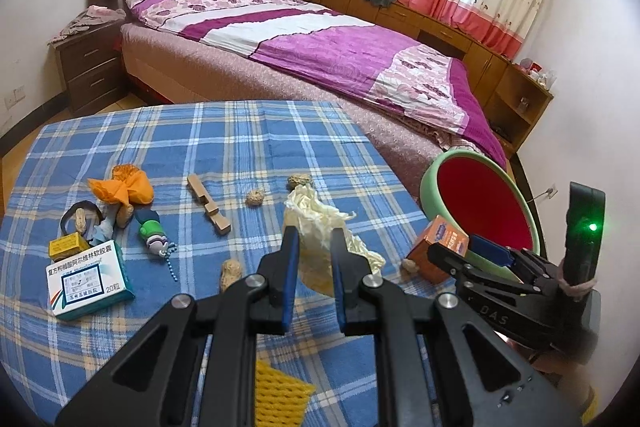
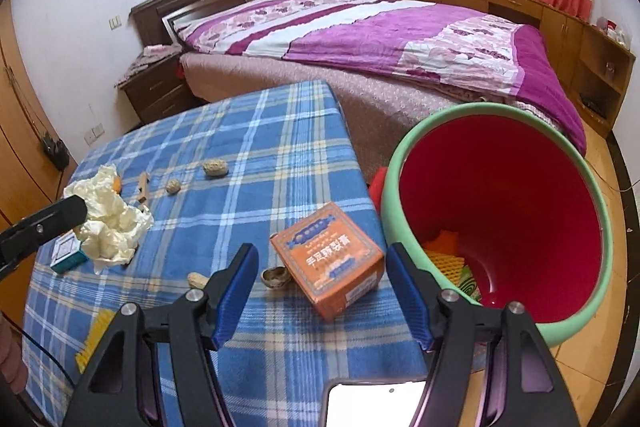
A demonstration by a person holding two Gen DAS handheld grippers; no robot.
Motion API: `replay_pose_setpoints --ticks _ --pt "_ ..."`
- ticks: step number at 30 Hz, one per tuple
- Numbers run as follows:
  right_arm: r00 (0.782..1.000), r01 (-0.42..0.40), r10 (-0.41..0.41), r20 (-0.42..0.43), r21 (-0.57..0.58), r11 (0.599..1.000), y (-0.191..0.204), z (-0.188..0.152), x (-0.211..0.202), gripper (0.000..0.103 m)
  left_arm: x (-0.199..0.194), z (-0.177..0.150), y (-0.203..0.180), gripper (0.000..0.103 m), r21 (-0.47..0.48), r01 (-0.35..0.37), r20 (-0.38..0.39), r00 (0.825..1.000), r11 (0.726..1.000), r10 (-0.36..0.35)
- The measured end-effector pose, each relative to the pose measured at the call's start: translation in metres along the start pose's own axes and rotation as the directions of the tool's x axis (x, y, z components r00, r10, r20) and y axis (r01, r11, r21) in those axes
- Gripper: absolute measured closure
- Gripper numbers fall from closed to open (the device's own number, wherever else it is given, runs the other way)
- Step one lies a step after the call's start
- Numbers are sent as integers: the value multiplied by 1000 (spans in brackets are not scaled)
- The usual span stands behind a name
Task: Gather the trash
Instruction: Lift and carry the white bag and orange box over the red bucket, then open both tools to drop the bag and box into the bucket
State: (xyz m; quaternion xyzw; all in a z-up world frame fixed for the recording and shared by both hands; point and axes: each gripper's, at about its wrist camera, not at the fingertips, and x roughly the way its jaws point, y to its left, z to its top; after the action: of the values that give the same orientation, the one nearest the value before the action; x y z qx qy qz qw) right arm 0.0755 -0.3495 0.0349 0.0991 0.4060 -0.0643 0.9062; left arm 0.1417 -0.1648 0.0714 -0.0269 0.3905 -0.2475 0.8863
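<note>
My left gripper is shut on a crumpled cream tissue, held just above the blue plaid table; the tissue also shows in the right wrist view. My right gripper is open with its jaws either side of an orange box near the table's right edge; the box also shows in the left wrist view. A red bin with a green rim stands off the table's right edge, with some trash inside. Peanut shells and an orange wrapper lie on the table.
A white medicine box, a small toy figure, a wooden clip and yellow foam netting lie on the table. A shell half sits by the orange box. A bed stands behind.
</note>
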Motion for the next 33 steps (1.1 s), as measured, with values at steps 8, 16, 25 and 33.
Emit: replay_pose_setpoints --ticks 8,16,25,33 --pt "999 -38 37 19 18 999 -2 -4 0 45 9 4 -7 88 25 -8 -17 1000 1000 9" --pt "987 -43 21 161 131 990 -28 4 -42 45 16 20 -41 88 87 23 -15 1000 996 -22" --pt "974 35 -96 207 280 959 -85 2 -68 44 44 38 -115 88 196 122 -17 993 973 -121" --pt "974 82 -149 171 348 934 -121 -9 -63 44 92 41 -160 88 208 200 -91 979 958 -185"
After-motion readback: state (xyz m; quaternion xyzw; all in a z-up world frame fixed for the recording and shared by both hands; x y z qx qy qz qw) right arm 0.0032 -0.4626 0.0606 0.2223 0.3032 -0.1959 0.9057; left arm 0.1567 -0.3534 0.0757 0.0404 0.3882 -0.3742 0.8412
